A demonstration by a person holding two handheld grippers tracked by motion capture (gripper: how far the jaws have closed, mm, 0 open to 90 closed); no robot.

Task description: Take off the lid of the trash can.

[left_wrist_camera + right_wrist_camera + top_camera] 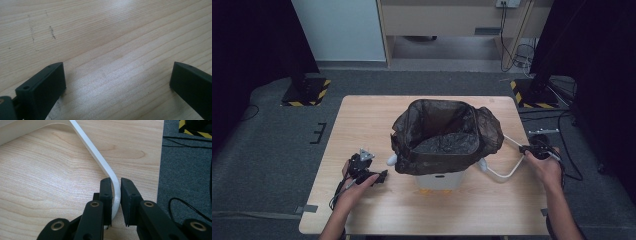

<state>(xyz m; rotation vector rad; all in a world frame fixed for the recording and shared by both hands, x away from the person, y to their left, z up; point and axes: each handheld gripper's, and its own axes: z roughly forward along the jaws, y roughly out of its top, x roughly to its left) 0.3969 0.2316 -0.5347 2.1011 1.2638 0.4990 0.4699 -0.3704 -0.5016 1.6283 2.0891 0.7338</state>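
right gripper [115,195]: pinching white bin handle [100,157], ready to swing it | left gripper [117,82]: wide open, empty, resting on table [112,30] | bin [439,180]: bagged

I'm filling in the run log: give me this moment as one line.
left gripper: open, over bare table | right gripper: shut on bin handle at its bend | bin: upright, lined with dark bag

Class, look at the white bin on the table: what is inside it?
A dark bin bag lines the white bin, its edge folded out over the rim. Inside, the bag's crinkled bottom is visible, with no rubbish. The bag covers the bin's inner walls and floor.
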